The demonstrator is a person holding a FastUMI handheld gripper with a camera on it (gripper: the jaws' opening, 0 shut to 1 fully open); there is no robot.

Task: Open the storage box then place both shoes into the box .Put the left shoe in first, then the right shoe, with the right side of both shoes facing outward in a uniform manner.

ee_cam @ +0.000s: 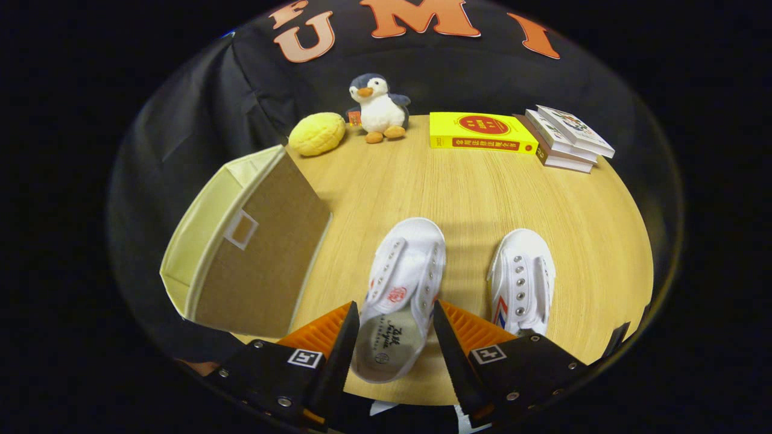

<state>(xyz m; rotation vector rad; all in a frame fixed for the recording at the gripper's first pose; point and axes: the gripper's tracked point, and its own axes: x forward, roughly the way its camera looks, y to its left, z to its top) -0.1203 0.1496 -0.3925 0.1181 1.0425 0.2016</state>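
My gripper (392, 337) straddles the left shoe (401, 289), jaws apart beside its heel, for the first pick. Right shoe (523, 283) at 3 o'clock; open storage box (247, 241) at 10.

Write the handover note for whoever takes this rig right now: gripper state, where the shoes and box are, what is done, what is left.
Gripper: open, fingers either side of the heel end of the near shoe, not yet pressing on it.
Other shoe: on the table beside the first, on the side away from the box, toes pointing away.
Box: beside the near shoe, its open top showing; nothing can be seen inside it.
Done: box appears open.
Left: both shoes go in, left shoe first, right sides outward. The shoe between the fingers looks like the left one; check before you close.
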